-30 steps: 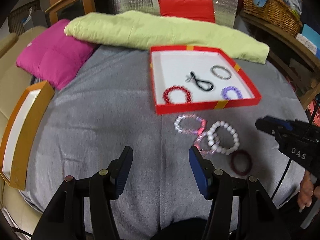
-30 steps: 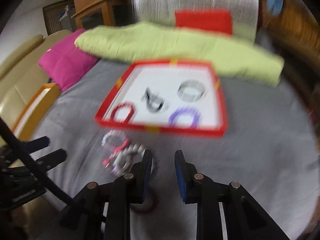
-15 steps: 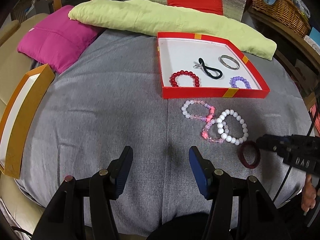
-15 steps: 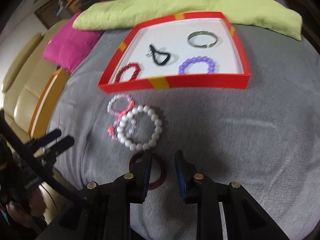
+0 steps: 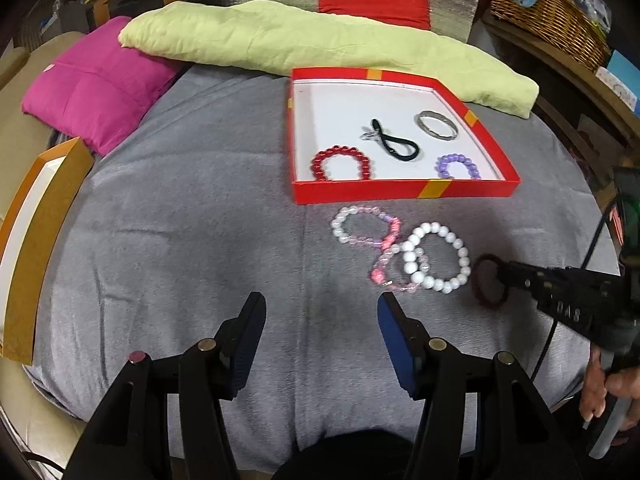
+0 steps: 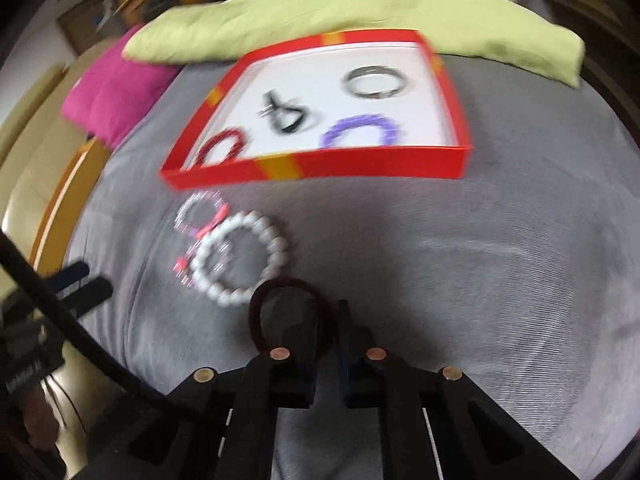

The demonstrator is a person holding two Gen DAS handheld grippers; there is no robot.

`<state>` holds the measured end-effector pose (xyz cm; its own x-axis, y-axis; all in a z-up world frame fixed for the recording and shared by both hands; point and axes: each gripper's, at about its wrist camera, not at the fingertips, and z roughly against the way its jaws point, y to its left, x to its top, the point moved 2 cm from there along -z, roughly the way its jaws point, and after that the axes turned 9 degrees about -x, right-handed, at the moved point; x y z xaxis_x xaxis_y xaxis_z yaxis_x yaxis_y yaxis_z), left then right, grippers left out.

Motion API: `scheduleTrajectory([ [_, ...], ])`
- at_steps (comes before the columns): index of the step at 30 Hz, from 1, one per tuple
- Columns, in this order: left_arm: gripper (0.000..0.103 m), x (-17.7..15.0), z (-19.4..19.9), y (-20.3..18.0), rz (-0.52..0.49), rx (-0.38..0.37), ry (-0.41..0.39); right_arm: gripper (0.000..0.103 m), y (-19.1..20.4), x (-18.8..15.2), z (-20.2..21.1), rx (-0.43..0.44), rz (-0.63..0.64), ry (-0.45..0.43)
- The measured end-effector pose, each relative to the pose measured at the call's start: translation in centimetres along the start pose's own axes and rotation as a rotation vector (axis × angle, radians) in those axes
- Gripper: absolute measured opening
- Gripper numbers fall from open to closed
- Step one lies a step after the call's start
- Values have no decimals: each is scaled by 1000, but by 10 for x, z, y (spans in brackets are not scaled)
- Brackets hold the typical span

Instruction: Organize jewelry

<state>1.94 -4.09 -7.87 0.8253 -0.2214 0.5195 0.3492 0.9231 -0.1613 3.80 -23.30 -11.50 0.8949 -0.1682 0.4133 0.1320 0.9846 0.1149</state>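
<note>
A red tray (image 5: 404, 191) (image 6: 320, 168) on the grey cover holds a red bead bracelet (image 5: 342, 160), a black cord (image 5: 396, 145), a silver bangle (image 5: 437, 125) and a purple bracelet (image 5: 457, 165). In front of it lie a pink-and-clear bracelet (image 5: 366, 226), a white pearl bracelet (image 5: 436, 258) (image 6: 240, 258) and a dark red band (image 5: 486, 280) (image 6: 288, 314). My right gripper (image 6: 328, 320) (image 5: 504, 272) is down at the dark red band with its narrow jaws astride the band's right rim. My left gripper (image 5: 320, 320) is open and empty above the cover.
A pink cushion (image 5: 96, 92) and a green quilt (image 5: 320, 44) lie at the back. An orange-framed box (image 5: 36, 236) leans at the left edge. A wicker basket (image 5: 548, 4) stands on a shelf at the right.
My right gripper has come down and forward onto the dark red band, its jaws narrower. My left gripper has stayed open and drawn slightly closer to the jewelry.
</note>
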Motion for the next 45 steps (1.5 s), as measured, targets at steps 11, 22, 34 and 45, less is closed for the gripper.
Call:
scheduleTrajectory([
  [11, 59, 10, -33, -9, -10, -23, 45, 8, -44, 7, 1, -15, -195, 2],
  [22, 59, 48, -56, 19, 83, -54, 51, 9, -61, 11, 4, 86, -274, 10],
  [34, 8, 52, -86, 2, -36, -17, 65, 12, -86, 18, -3, 143, -383, 29],
  [45, 8, 47, -64, 12, -53, 5, 10, 13, -34, 22, -12, 18, -195, -1],
])
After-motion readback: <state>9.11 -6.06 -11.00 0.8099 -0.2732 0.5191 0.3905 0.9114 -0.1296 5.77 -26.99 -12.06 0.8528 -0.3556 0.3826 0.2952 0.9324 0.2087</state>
